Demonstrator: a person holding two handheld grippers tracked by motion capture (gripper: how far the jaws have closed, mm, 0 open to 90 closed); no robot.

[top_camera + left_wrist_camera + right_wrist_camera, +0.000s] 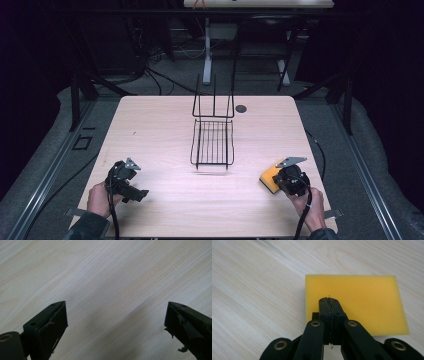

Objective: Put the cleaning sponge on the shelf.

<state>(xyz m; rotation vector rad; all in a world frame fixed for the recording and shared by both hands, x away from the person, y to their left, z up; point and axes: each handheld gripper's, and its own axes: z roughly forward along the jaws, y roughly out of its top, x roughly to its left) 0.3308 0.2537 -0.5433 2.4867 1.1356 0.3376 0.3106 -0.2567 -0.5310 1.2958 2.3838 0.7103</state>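
Two grippers are held at the near edge of one bench: left gripper with jaws spread wide, right gripper with jaws closed together over one yellow sponge. One wire rack is seen beyond, mid-bench.

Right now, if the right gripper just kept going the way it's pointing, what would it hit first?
The yellow sponge. The right gripper has its jaws shut and aims down at the sponge's top face, which lies flat on the table. How much gap remains is hard to judge.
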